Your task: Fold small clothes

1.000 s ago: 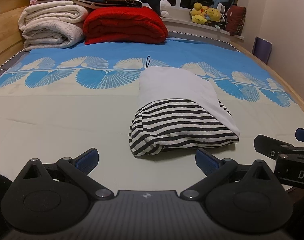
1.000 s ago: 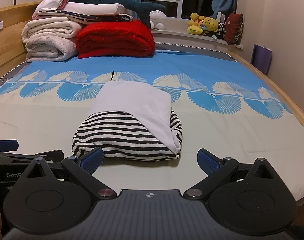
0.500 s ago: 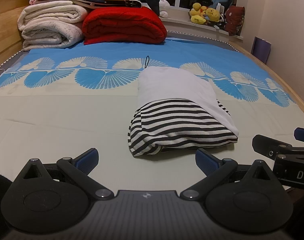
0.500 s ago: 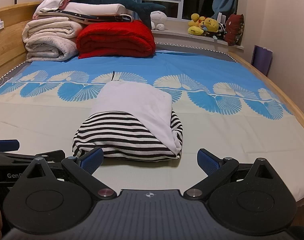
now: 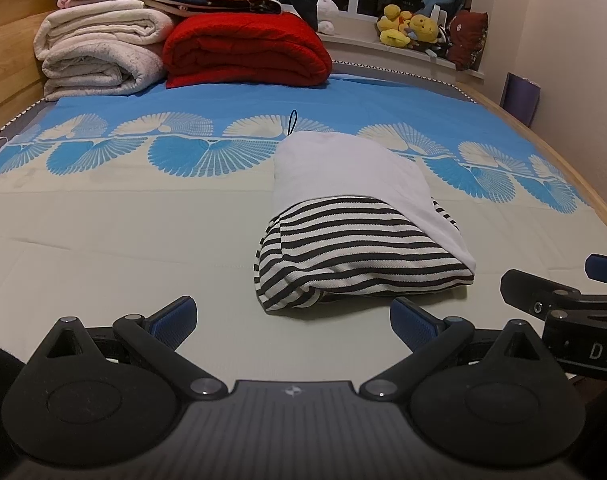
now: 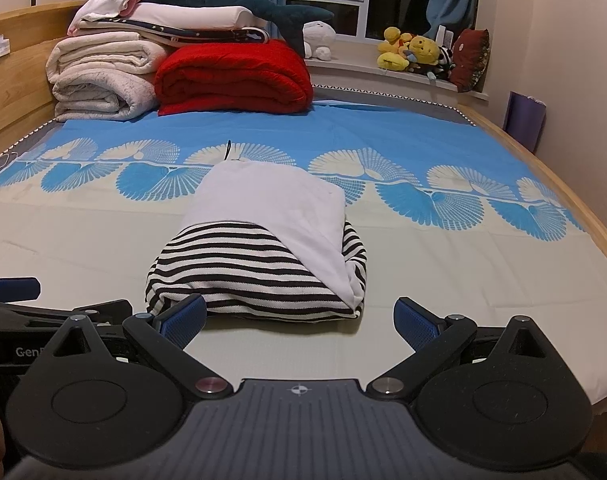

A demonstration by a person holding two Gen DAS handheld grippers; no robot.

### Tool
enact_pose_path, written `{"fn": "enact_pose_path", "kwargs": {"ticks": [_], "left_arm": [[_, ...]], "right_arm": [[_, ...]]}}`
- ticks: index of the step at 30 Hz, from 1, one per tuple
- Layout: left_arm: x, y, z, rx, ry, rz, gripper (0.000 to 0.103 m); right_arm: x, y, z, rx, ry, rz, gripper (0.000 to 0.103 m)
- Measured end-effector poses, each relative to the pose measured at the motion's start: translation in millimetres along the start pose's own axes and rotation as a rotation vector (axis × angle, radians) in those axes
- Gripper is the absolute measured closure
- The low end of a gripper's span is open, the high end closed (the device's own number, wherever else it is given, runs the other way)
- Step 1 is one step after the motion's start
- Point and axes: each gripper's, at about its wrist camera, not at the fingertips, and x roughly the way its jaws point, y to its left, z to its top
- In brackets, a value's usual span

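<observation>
Folded garment [image 5: 359,236] lies mid-bed [image 5: 103,240], rounded bundle: knit black-white stripes at near end, smooth white cloth draped over far part and right side, thin dark loop at far edge. Left gripper [image 5: 293,320] spread wide, holds nothing, short of bundle. Right gripper [image 6: 299,320] likewise wide, empty; its left pad [image 6: 183,320] just before striped edge. Sheet: plain cream, blue fan print beyond. Plush red blanket [image 6: 235,76] rolled at headboard end.

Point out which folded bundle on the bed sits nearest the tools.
The black-and-white striped garment with the white cloth folded over it, lying alone on the pale sheet just ahead of both open tools. The red blanket and cream blankets are stacked far back by the headboard.
</observation>
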Motion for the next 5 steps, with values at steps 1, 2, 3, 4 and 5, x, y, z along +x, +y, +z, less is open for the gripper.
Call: {"fn": "enact_pose_path", "kwargs": {"ticks": [1, 2, 3, 4, 5], "left_arm": [[-0.1, -0.5, -0.3, 0.0, 0.0, 0.0, 0.0], [-0.2, -0.4, -0.3, 0.0, -0.001, -0.002, 0.0], [-0.4, -0.4, -0.3, 0.001, -0.003, -0.003, 0.0], [-0.3, -0.8, -0.2, 0.002, -0.003, -0.001, 0.0], [-0.2, -0.8, -0.5, 0.004, -0.004, -0.001, 0.0]], "right_arm": [[0.0, 0.0, 0.0, 0.0, 0.0, 0.0, 0.004], [0.2, 0.1, 0.1, 0.0, 0.0, 0.001, 0.004], [0.0, 0.2, 0.1, 0.0, 0.0, 0.0, 0.004], [0.0, 0.3, 0.1, 0.0, 0.0, 0.0, 0.004], [0.3, 0.3, 0.2, 0.0, 0.0, 0.0, 0.004]]}}
